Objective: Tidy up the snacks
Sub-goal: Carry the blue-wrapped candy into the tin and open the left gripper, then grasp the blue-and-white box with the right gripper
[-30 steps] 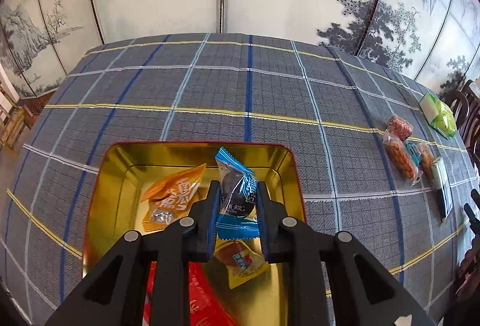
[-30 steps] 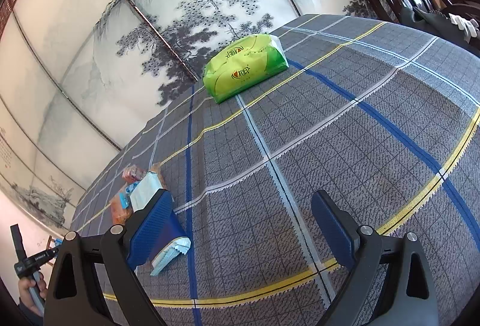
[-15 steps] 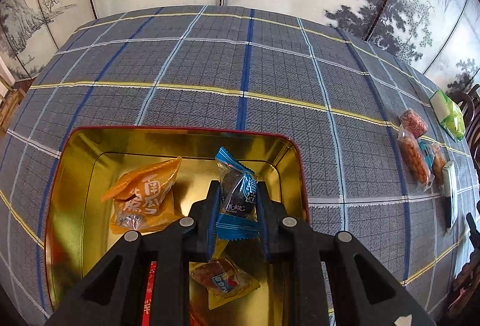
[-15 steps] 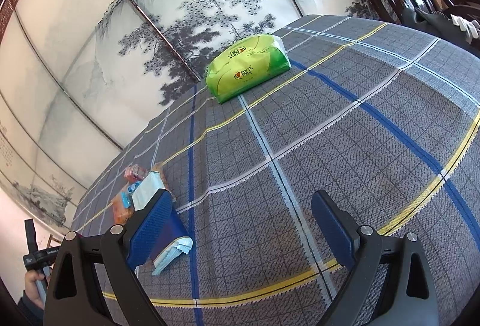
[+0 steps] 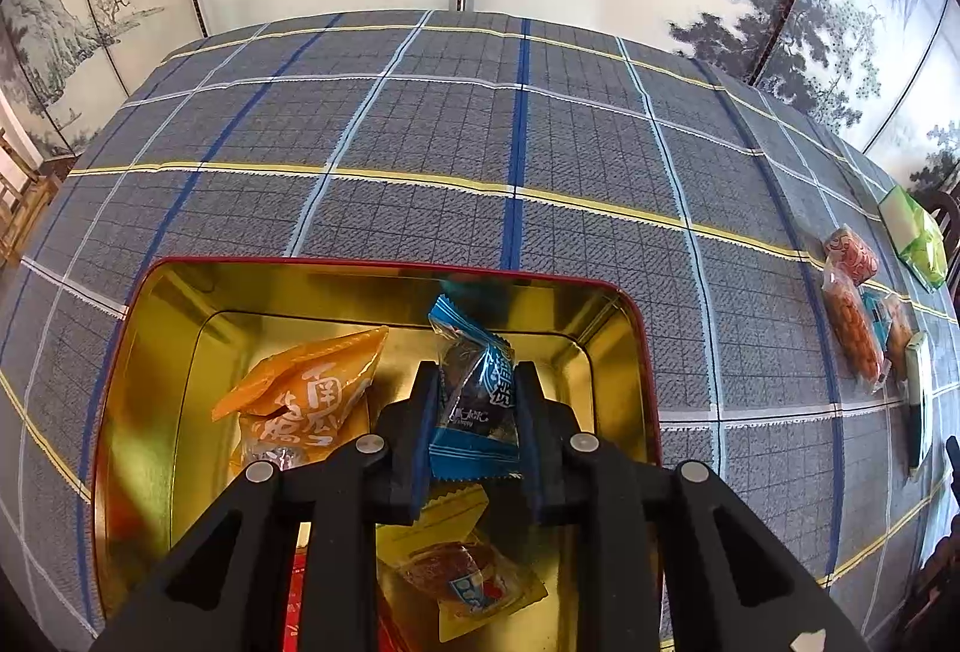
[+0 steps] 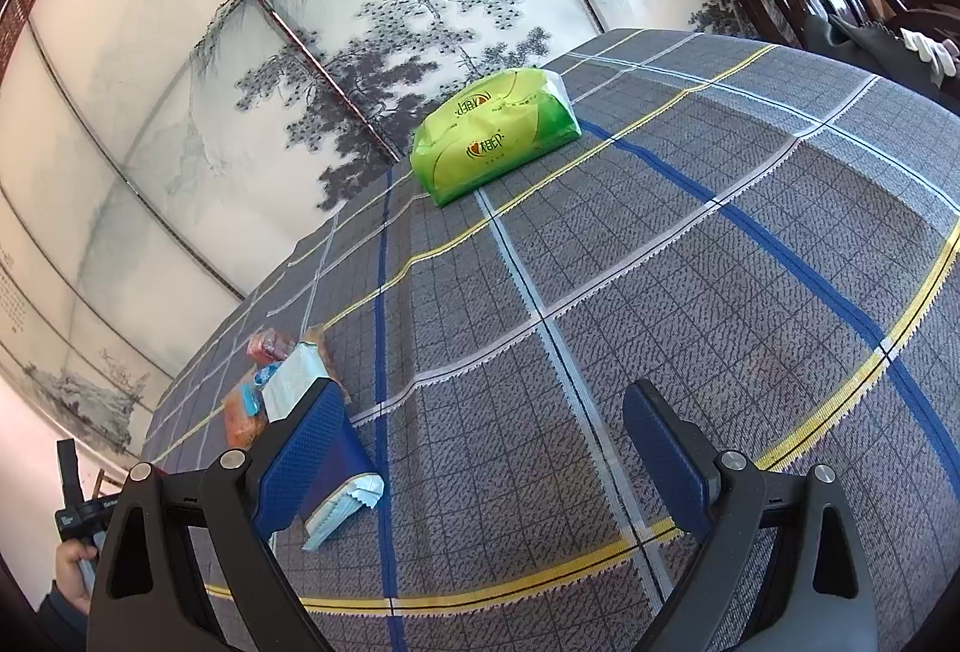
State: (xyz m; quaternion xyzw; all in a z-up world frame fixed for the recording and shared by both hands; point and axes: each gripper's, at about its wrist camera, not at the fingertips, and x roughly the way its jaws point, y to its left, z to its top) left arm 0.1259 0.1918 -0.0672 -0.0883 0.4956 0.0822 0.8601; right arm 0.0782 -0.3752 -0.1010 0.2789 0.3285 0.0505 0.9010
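Gold tin (image 5: 180, 328) sits under left gripper (image 5: 474, 412), whose jaws are opening with the blue snack packet (image 5: 477, 400) still between them, above the tin's far-right part. Right gripper (image 6: 486, 448) gapes wide, empty, bare tablecloth (image 6: 660, 262) ahead; snack pile (image 6: 282, 382) just left.

From the left tool we look steeply down, close over the tin (image 5: 384, 292); from the right, lower across the worktop (image 6: 660, 292). We see the green pack (image 5: 918, 238) (image 6: 492, 135) in both.
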